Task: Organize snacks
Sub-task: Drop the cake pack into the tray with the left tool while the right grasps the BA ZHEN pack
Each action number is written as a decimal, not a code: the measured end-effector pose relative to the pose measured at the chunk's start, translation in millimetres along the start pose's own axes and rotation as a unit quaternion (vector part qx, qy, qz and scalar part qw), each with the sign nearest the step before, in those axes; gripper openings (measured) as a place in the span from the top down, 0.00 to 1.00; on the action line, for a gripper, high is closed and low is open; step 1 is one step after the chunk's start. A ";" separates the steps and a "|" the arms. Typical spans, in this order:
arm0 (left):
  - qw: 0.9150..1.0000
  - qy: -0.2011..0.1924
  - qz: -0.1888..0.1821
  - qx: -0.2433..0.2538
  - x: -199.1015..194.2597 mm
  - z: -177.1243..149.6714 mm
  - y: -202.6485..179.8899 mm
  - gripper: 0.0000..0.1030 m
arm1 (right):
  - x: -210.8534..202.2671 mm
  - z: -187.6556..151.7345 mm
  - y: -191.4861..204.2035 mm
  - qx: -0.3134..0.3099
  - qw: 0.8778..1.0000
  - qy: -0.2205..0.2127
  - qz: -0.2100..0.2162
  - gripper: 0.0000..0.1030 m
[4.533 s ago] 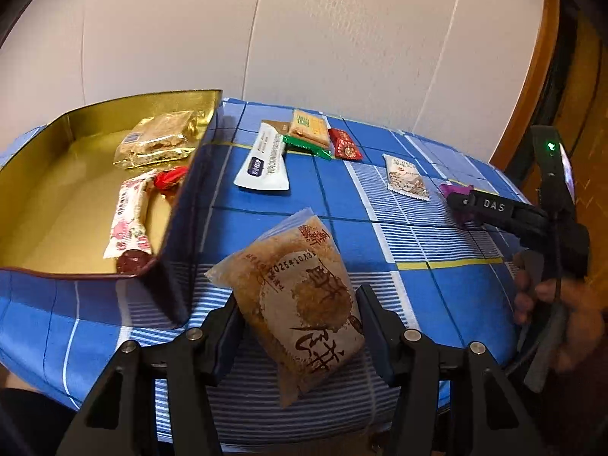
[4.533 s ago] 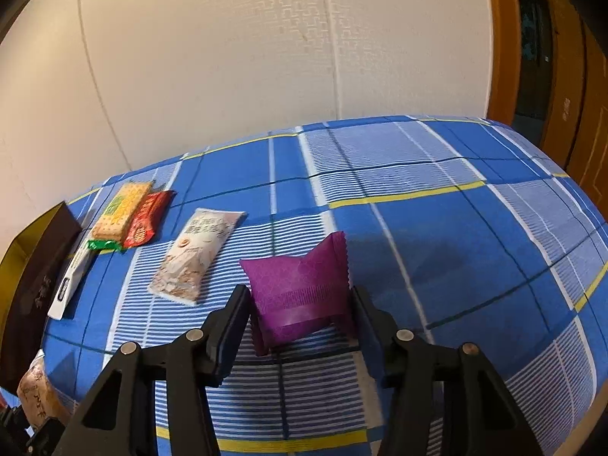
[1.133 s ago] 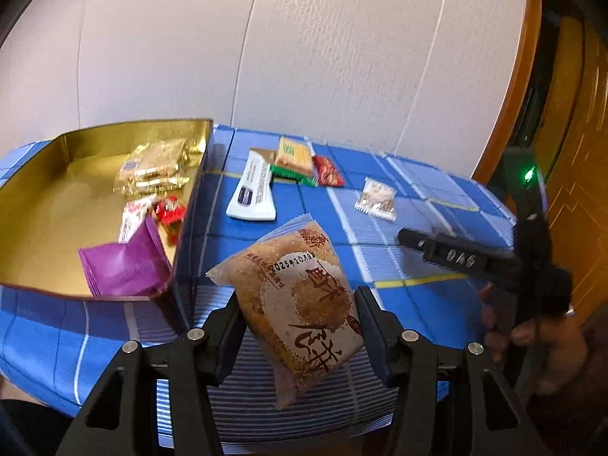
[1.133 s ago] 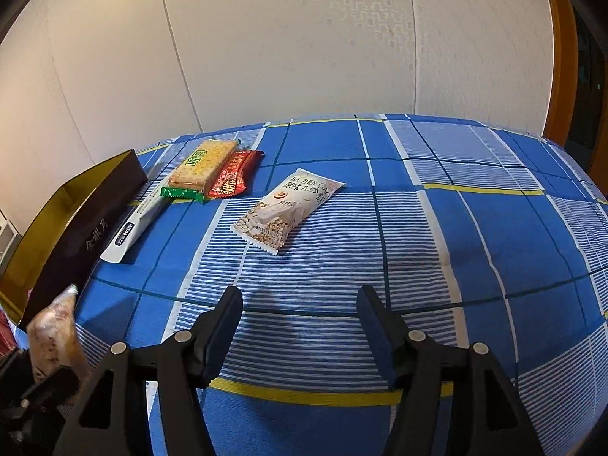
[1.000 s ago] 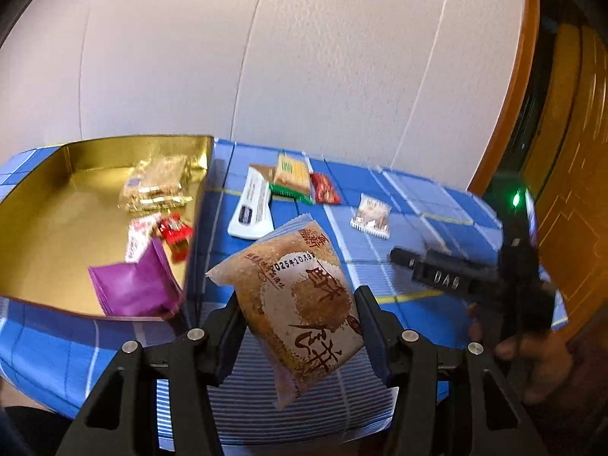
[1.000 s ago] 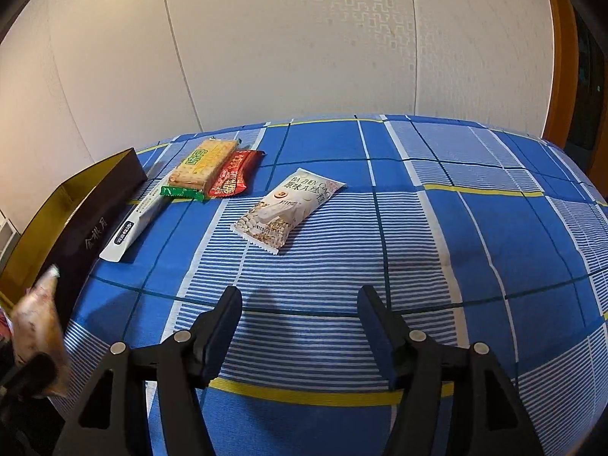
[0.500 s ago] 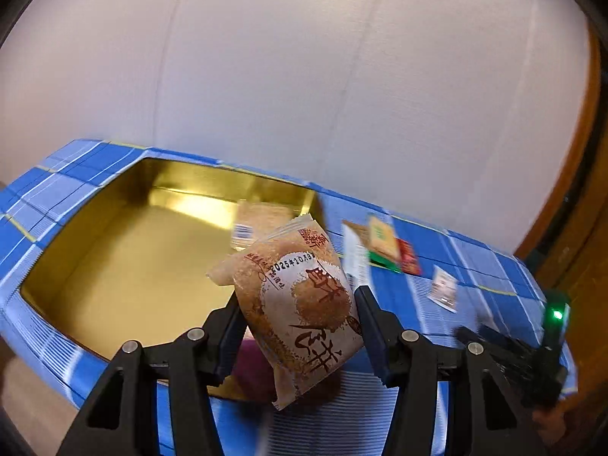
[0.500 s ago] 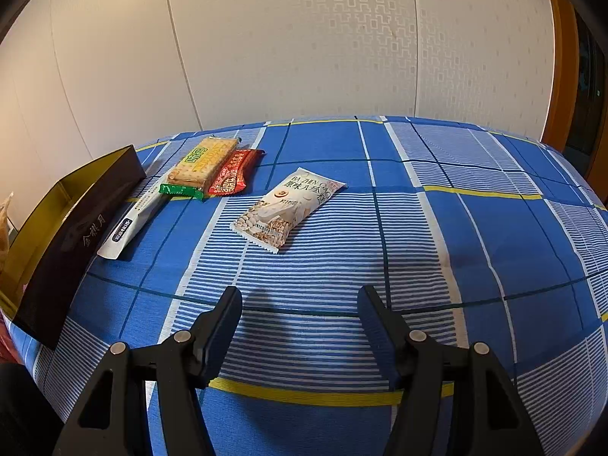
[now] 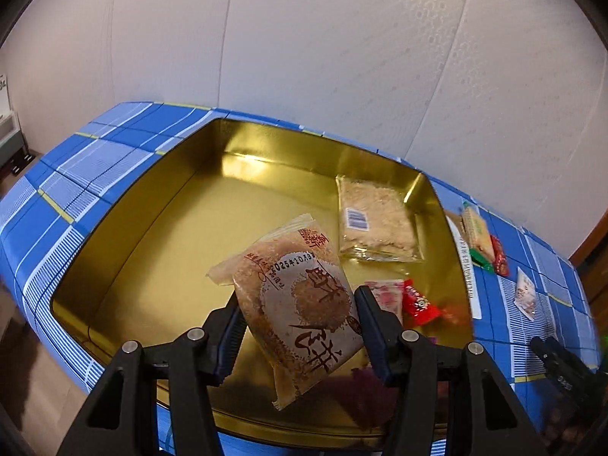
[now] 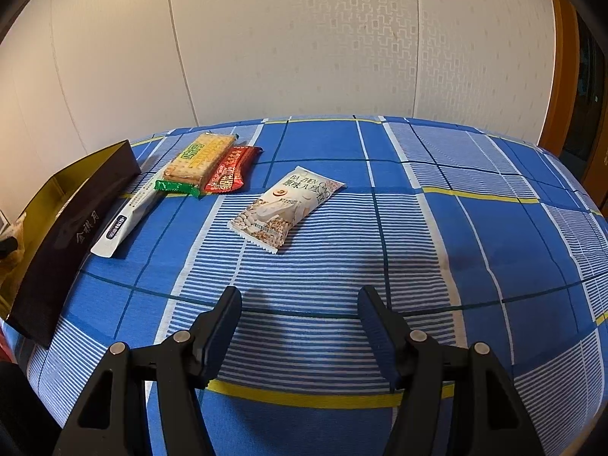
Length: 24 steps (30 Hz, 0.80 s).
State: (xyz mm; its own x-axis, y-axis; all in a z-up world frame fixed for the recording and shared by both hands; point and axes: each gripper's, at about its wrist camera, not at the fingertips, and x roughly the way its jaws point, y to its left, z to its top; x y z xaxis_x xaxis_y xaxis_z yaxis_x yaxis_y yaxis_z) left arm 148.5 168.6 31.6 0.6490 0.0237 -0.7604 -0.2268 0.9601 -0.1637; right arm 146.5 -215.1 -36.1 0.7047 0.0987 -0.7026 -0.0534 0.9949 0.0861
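Diagonally tilted pastry packet, top upper-left.

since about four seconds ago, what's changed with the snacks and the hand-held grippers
The left hand-held gripper carried the brown pastry packet from above the tablecloth to over the gold tin, gripping it throughout. The right hand-held gripper let go of the purple packet, now inside the tin, and is open. The four snacks on the cloth, like the white nut bar, stayed put.

A room in a home: a table under a blue plaid tablecloth stands against a pale textured wallpapered wall, with a wooden door frame at the right and a gold gift tin holding packaged snacks.
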 end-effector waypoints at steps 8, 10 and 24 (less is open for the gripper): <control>1.000 0.019 0.014 -0.006 12.5 1.2 2.4 0.46 | 5.8 4.0 3.0 -0.002 1.000 0.004 -0.014 0.33; 0.999 0.028 0.022 -0.002 16.9 0.8 2.1 0.45 | 7.4 7.4 0.5 0.010 1.000 0.007 -0.012 0.33; 0.999 0.017 0.030 -0.001 17.8 -2.3 3.8 0.46 | 39.1 53.8 -4.7 0.104 0.994 0.026 -0.004 0.33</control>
State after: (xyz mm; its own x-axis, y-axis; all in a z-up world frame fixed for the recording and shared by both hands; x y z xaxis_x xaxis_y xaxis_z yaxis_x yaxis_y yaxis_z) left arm 157.5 172.0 16.0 0.6094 0.0708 -0.7897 -0.2655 0.9567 -0.1192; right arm 212.3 -217.2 -26.0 0.6665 0.0973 -0.7391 0.1034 0.9698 0.2209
